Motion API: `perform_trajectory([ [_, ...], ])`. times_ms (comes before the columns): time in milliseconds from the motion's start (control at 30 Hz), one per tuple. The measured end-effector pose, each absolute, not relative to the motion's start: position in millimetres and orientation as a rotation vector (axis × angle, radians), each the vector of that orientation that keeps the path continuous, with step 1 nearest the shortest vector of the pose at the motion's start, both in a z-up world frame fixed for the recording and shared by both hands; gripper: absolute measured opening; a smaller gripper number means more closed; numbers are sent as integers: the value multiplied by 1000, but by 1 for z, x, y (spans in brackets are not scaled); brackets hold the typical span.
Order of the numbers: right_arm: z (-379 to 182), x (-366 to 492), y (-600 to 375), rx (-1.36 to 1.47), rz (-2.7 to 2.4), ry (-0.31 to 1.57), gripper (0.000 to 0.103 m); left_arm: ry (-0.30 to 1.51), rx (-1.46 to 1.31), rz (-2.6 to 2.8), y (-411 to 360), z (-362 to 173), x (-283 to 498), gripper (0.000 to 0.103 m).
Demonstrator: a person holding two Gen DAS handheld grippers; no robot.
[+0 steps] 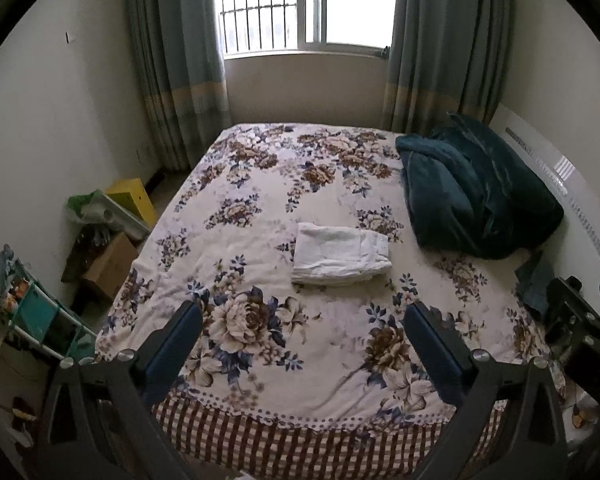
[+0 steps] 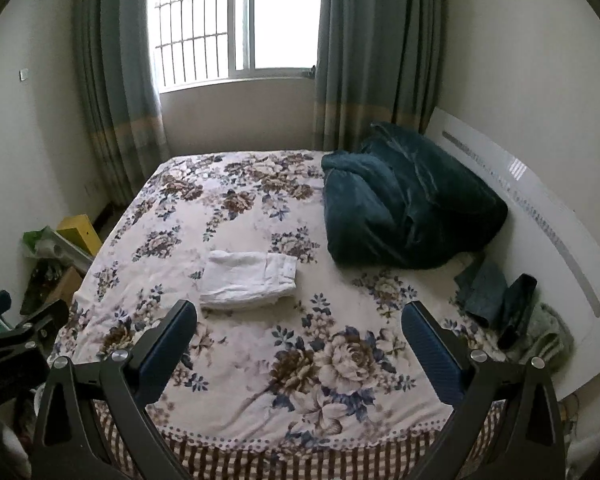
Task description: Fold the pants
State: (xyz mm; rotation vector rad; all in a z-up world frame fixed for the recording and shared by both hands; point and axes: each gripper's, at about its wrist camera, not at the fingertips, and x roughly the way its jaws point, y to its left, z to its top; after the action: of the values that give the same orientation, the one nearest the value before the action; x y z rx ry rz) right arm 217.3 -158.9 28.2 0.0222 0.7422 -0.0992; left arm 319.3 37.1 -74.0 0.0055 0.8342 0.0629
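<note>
Pants (image 1: 340,254), white, folded into a compact rectangle, lying flat near mid-bed on floral cover (image 1: 260,184); same bundle in right wrist view (image 2: 248,280), ahead and left of that gripper's centre line. Left gripper (image 1: 302,320) jaws spread wide, nothing between them, only cover beneath; blue pads facing inward, tips short of pants, not touching. Right gripper (image 2: 300,322) likewise wide apart and empty, over near part of bed, clear of pants. Each gripper partly visible at edge of other's view: right at far right edge of left view, left at far left edge of right view. Teal blanket (image 1: 480,192) heaped at right side of bed against white headboard (image 1: 572,184), well apart from pants. Small dark cloths (image 2: 496,296) by headboard, near right edge of bed. Checked sheet (image 1: 300,432) showing below cover's hem at near edge. Window (image 1: 284,4) with bars behind far side, grey-green curtains (image 1: 172,60) either side. Floor left of bed: yellow box (image 1: 134,200), cardboard box (image 1: 108,268), green bag (image 1: 80,204), teal rack (image 1: 40,312). Contents of rack too blurred to tell.
</note>
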Motion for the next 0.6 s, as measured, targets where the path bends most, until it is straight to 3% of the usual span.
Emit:
perform_trajectory([
  [600,-4,249,-145,25,-67,799,103,831,23,87,43,-78,332,103],
])
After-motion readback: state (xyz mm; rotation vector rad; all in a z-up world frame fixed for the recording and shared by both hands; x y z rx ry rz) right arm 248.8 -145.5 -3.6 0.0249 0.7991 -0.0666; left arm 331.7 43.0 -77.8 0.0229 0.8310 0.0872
